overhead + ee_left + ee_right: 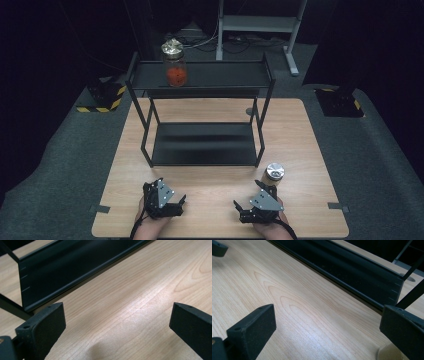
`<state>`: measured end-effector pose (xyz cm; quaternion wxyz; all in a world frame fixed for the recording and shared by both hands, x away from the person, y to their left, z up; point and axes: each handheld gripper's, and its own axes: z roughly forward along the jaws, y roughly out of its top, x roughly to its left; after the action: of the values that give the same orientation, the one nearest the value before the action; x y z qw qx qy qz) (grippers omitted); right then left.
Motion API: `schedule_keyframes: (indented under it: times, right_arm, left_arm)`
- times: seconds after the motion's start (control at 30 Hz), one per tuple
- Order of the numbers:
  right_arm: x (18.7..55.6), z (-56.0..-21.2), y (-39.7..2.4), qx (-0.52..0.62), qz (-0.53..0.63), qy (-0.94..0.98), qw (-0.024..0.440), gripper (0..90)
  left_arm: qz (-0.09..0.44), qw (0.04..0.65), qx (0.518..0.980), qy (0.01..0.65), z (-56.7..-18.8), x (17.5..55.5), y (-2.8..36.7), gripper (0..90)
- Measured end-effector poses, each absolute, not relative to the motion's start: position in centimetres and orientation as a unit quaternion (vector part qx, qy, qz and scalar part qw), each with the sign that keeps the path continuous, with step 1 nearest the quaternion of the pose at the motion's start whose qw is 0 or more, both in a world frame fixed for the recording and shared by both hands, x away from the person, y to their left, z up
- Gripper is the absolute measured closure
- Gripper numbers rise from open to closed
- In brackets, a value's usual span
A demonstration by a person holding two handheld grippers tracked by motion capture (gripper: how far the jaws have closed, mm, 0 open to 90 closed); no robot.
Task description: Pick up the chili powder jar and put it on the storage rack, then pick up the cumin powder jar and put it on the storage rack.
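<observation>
- Your left gripper [181, 201] rests low on the near edge of the wooden table [300, 130], jaws spread wide with nothing between them; its own view shows bare wood grain between the two black pads [50, 322]
- Your right gripper [237, 206] sits level with it on the other side, also wide open and holding nothing, jaws pointing inward toward the left one
- Just beyond your right hand [272, 227] stands a small jar with a silver lid [273, 175], upright on the table, close to the gripper body but not between its jaws; this looks like the thing you handle next
- In the right gripper view a pale rounded edge [390, 352] shows at the bottom right by the jaw; it may be that jar, though you cannot tell for sure
- Past the jar stands the black two-tier metal rack [200, 145], its lower shelf bare
- Farthest off, on the rack's top shelf, sits a glass jar with red contents [175, 65] and a crinkled foil-like cap, upright toward the left of the shelf
- Judging by this, one jar is already shelved and the silver-lidded one is left: you have not yet grasped it, so reaching, closing and lifting it to the rack all remain
</observation>
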<state>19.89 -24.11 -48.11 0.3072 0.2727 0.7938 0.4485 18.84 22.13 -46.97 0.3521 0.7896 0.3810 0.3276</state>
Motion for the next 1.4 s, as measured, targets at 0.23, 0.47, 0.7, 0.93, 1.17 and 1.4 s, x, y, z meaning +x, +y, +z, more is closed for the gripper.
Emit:
schedule_keyframes:
  times: [0.23, 0.47, 0.7, 0.93, 1.17, 1.4]
  right_arm:
    - [20.0, -48.1, -24.2, 0.273, 0.45, 0.794, 0.304, 0.0]
    - [20.1, -48.0, -24.4, 0.279, 0.454, 0.792, 0.298, 0.0]
    - [20.4, -48.0, -24.5, 0.276, 0.457, 0.793, 0.291, 0.0]
    - [20.3, -48.1, -24.7, 0.272, 0.461, 0.793, 0.291, 0.0]
    - [20.1, -47.8, -24.6, 0.273, 0.464, 0.79, 0.293, 0.0]
    - [19.3, -47.0, -25.1, 0.267, 0.484, 0.776, 0.302, 0.0]
  left_arm:
    - [0.322, 0.348, 0.794, 0.38, -46.8, 19.1, 22.1, 0.9]
    - [0.319, 0.358, 0.796, 0.37, -46.9, 19.0, 22.5, 0.9]
    - [0.322, 0.354, 0.8, 0.362, -46.9, 18.9, 22.4, 0.9]
    - [0.322, 0.353, 0.802, 0.358, -46.9, 18.9, 22.4, 0.9]
    - [0.32, 0.357, 0.803, 0.353, -46.9, 19.2, 22.6, 0.9]
    - [0.326, 0.356, 0.802, 0.351, -47.0, 19.0, 22.5, 0.9]
